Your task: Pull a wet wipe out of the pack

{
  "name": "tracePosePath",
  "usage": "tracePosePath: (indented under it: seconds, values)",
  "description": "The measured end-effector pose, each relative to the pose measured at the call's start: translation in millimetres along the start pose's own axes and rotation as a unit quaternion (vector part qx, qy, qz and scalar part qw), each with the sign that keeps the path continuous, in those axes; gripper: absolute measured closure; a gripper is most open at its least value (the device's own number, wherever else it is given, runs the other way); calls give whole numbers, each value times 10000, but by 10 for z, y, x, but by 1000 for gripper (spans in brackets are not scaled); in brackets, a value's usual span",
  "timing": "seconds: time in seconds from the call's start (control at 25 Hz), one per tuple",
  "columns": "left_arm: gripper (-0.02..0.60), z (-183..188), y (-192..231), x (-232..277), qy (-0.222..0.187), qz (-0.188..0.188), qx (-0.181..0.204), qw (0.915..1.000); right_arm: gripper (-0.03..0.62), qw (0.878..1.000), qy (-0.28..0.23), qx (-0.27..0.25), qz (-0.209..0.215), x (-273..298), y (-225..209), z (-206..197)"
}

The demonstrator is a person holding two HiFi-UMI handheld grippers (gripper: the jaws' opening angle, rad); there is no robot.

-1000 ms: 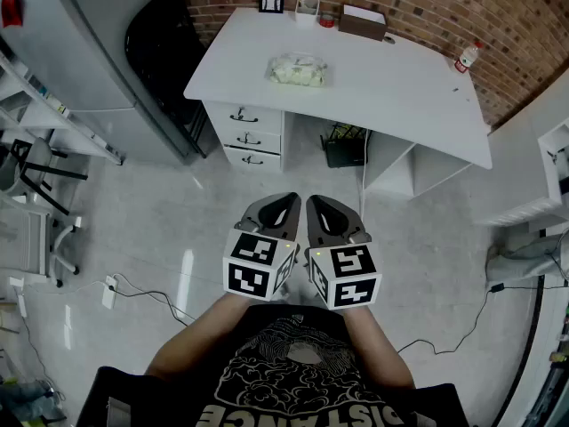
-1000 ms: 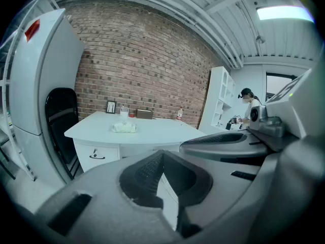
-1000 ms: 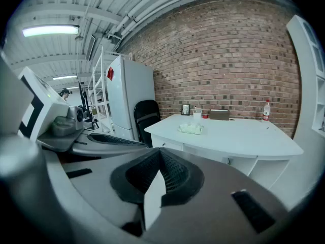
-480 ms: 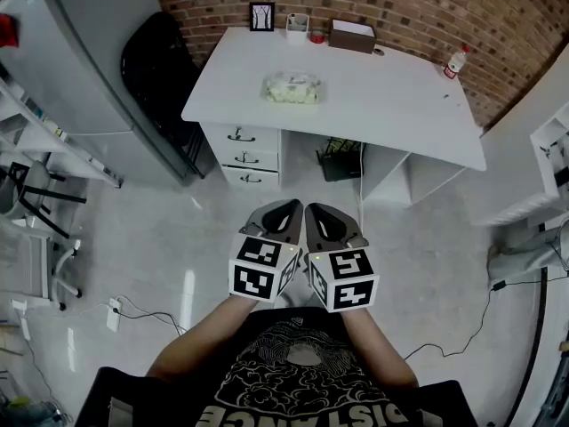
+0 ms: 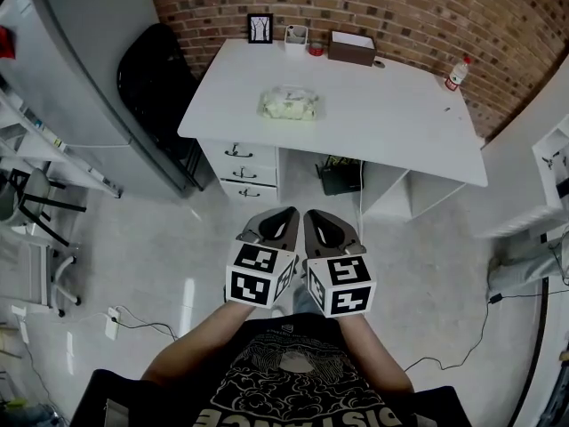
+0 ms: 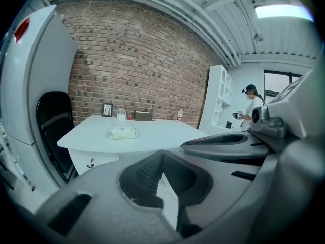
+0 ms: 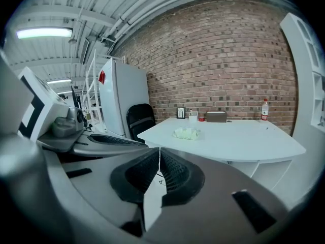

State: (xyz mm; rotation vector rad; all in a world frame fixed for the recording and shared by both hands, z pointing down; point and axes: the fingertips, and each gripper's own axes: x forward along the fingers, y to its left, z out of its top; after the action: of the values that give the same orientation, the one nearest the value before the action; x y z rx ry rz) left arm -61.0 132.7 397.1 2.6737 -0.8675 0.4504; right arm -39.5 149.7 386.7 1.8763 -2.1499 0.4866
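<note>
Change: the white rectangular desk [image 5: 391,105] now sits lower and nearer in the head view than a second ago; the two grippers have stayed side by side, a little lower in the picture.
Red brick wall [image 5: 427,7]: runs behind the desk, along its far edge.
Tall pale grey cabinet [image 5: 80,60]: left of the desk, beyond the chair.
Desk: its bare top carries a few small things; drawers with dark handles [image 5: 244,163] are under its left end.
Black chair [image 5: 156,78]: just beside the desk's left end, between desk and cabinet.
Left gripper [image 5: 286,212]: held over the floor, well short of the desk's near edge; its grey jaws are pressed together with nothing between them, as its own view [image 6: 161,154] shows.
Right gripper [image 5: 313,213]: just beside the left one, equally short of the desk; its ribbed jaw pads meet at the tip on nothing [image 7: 159,151].
Soft pale green wet wipe pack [image 5: 289,103]: lies flat on the desk's left half, well apart from both grippers, untouched.
Brown box [image 5: 352,47]: at the desk's far edge, by the wall.
Black picture frame [image 5: 260,28]: upright at the desk's far left corner.
White cup [image 5: 296,36]: at the desk's far edge, between frame and box.
Small bottle with red cap [image 5: 456,74]: near the desk's far right corner.
</note>
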Motion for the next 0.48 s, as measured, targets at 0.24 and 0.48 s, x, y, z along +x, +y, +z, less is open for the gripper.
tracePosePath:
  seconds: [0.24,0.48]
  values:
    - [569,120,183,319,24,168,-85,9998,576,9998,69,-66,181,322,-213,105]
    - [569,294,359,686,34,346,-167,9993,576,9992,126,-95,354,654,-473,264]
